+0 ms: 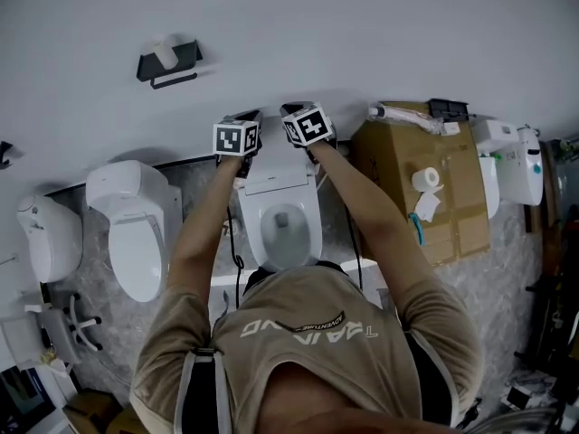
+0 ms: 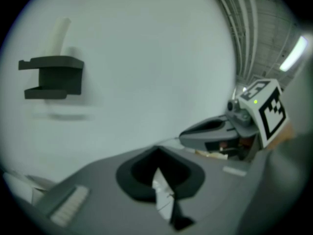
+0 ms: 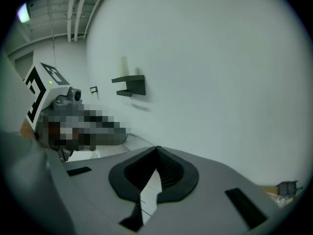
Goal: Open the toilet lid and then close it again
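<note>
- The middle toilet (image 1: 282,242) shows its grey bowl, so the lid (image 1: 276,181) looks raised, standing against the back, close to the wall (image 1: 362,34).
- Judged from that, the opening is done and the closing is left.
- The left gripper (image 1: 242,127) hangs over the lid's left top corner and the right gripper (image 1: 303,116) over its right top corner. Both point at the wall.
- Left gripper: jaws pressed together at the tips. A thin white sliver (image 2: 162,190) shows in the slit behind them, and I cannot tell what it is.
- Right gripper: the same, tips together with a white sliver (image 3: 148,196) in the slit.
- The key relation: the lid's top edge runs left to right, just below the grippers on the near side.
- Neither is clearly nearer, so either could tip the lid towards the person.
- Risk: let go early, the lid may drop onto the seat.
</note>
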{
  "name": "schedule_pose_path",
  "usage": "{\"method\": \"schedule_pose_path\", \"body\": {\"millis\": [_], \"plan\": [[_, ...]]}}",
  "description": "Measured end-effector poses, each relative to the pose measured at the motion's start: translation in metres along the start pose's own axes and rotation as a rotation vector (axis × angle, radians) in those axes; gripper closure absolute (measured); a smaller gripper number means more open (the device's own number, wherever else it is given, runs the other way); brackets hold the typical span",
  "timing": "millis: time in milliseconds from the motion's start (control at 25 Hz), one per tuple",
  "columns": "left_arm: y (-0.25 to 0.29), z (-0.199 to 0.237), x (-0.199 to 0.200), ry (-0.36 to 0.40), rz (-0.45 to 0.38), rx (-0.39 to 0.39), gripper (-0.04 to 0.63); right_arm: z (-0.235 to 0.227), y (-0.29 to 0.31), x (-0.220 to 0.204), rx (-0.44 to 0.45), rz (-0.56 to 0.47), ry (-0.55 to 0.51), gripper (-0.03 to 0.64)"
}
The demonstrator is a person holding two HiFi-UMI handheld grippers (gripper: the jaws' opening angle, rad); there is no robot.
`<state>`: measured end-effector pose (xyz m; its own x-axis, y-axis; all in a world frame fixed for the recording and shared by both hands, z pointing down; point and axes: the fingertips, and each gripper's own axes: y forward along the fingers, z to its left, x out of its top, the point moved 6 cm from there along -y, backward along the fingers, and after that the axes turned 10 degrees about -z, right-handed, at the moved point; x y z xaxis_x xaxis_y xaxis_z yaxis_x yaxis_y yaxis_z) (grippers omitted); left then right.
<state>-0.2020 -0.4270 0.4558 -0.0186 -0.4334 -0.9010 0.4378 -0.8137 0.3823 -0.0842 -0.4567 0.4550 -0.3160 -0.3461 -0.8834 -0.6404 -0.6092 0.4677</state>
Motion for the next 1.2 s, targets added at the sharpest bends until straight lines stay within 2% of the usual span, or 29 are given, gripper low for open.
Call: {"method": "schedule_pose_path", "body": {"millis": [480, 640, 800, 1120, 1200], "plan": [[0.016, 0.012, 0.010, 0.022, 0.010, 0.008, 0.594, -0.017, 0.023, 0.010, 0.015, 0.033, 0.037, 0.606], [0.014, 0.012, 0.008, 0.018, 0.014, -0.004, 0.594, -0.022, 0.023, 0.019, 0.019, 0.047, -0.053, 0.606], [0.010, 0.008, 0.008, 0.039, 0.000, -0.002, 0.594, -0.030, 0.028, 0.029, 0.007, 0.039, -0.083, 0.606], [0.009, 0.002, 0.004, 0.057, 0.012, -0.010, 0.594, -0.027, 0.052, 0.025, 0.058, 0.153, -0.179, 0.606], [0.007, 0.001, 0.003, 0.058, 0.022, -0.016, 0.594, -0.028, 0.055, 0.023, 0.078, 0.200, -0.176, 0.606]]}}
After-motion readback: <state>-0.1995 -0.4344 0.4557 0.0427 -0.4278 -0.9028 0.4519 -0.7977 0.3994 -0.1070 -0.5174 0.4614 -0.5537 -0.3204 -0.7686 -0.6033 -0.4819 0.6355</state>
